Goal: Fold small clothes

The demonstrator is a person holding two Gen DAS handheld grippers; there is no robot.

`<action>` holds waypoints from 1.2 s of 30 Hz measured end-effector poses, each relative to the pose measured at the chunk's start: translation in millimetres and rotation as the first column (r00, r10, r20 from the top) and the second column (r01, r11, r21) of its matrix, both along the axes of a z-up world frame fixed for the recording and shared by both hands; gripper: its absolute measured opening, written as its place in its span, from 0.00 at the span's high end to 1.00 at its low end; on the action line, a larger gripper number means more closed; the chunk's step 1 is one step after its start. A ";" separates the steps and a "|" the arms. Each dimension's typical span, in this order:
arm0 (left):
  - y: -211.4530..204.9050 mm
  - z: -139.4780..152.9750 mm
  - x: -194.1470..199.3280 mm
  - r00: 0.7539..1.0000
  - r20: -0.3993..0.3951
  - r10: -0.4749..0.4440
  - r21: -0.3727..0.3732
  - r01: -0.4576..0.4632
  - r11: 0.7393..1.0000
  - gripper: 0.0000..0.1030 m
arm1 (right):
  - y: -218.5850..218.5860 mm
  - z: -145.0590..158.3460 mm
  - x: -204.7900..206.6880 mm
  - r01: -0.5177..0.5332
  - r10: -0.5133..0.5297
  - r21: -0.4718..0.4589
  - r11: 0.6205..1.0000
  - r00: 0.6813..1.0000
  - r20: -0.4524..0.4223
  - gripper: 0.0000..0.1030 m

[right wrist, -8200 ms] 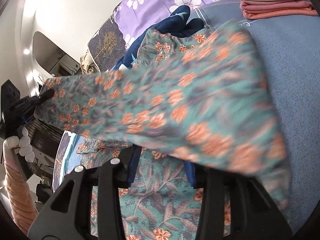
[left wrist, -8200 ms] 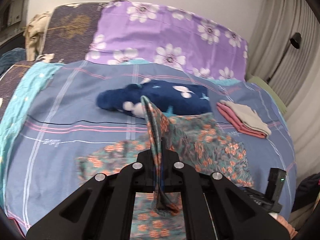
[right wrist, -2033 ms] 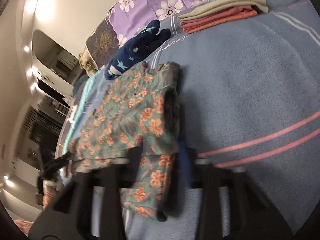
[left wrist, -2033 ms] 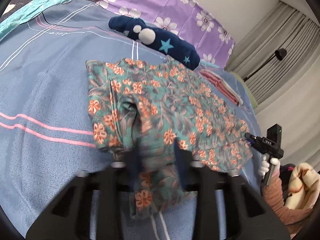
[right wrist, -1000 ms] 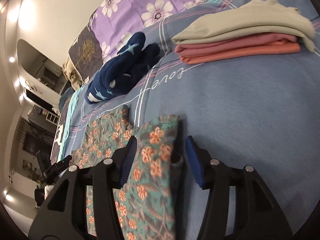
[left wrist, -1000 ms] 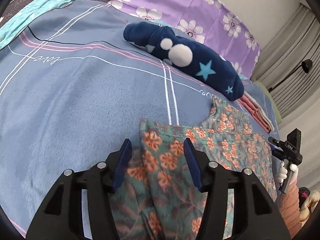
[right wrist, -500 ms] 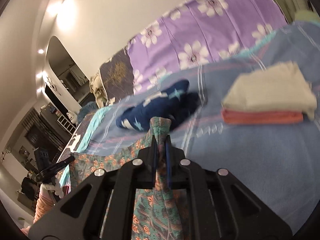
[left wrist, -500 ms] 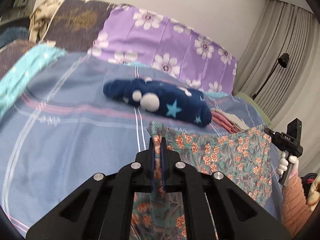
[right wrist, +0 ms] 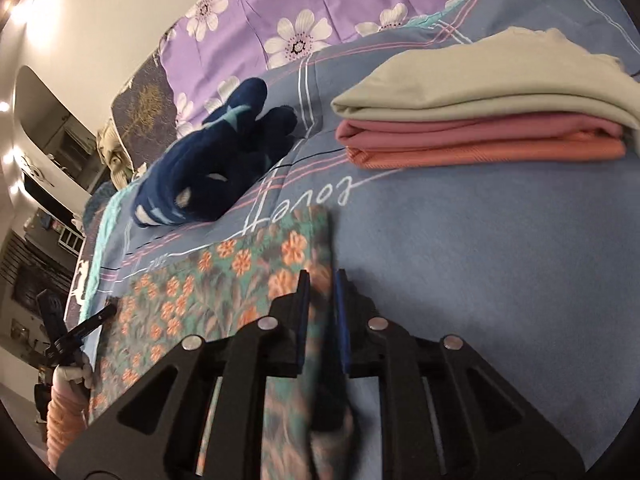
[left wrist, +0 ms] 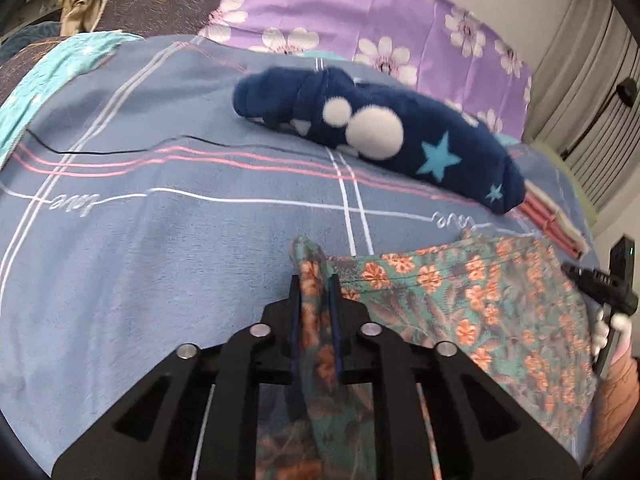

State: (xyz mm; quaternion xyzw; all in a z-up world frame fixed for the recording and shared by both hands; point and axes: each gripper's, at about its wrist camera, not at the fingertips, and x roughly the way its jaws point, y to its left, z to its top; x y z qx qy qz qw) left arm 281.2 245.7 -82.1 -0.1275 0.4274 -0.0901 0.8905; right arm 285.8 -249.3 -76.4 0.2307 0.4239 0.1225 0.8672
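A teal garment with orange flowers lies spread on the blue bed cover. My left gripper holds its far left corner between its jaws, which are opening; the blue pads stand a little apart from the bunched cloth. In the right wrist view the same garment runs off to the left, and its far right corner sits between the jaws of my right gripper, which are opening too. Each view shows the other gripper at the garment's opposite corner: right gripper, left gripper.
A navy plush garment with stars lies just beyond the floral one. A folded stack of beige, pink and orange clothes sits at the far right. Purple flowered pillows line the head of the bed.
Half a second ago both grippers held the garment's edge pinched tight and raised. Now the edge is down on the bed cover nearer the navy garment, and both pairs of jaws have parted slightly.
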 end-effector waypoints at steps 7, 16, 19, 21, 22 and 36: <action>19.6 42.9 -108.8 0.992 0.125 -0.033 -0.094 0.045 0.995 0.59 | -20.5 11.0 -96.6 -0.033 0.033 -0.004 0.999 0.999 0.043 0.71; 5.1 19.9 -233.0 0.987 0.077 -0.144 -0.080 0.150 0.985 0.58 | -6.1 13.5 -187.2 -0.065 0.068 -0.043 0.997 0.996 0.066 0.63; -18.0 8.1 -243.8 0.973 0.065 -0.220 -0.018 0.222 0.975 0.58 | 8.7 19.7 -202.9 -0.104 0.109 -0.055 0.993 0.990 0.090 0.60; -36.4 -0.3 -247.3 0.963 0.057 -0.263 0.096 0.257 0.962 0.58 | 17.5 21.9 -212.9 -0.125 0.131 -0.069 0.990 0.987 0.097 0.59; -43.8 -3.9 -249.5 0.959 0.052 -0.280 0.154 0.269 0.951 0.58 | 22.4 22.3 -218.5 -0.138 0.146 -0.079 0.987 0.985 0.097 0.58; -57.2 11.0 -260.7 0.910 0.055 -0.411 0.524 0.324 0.788 1.00 | 26.2 -15.9 -238.1 -0.119 0.122 -0.062 0.991 0.991 0.049 0.54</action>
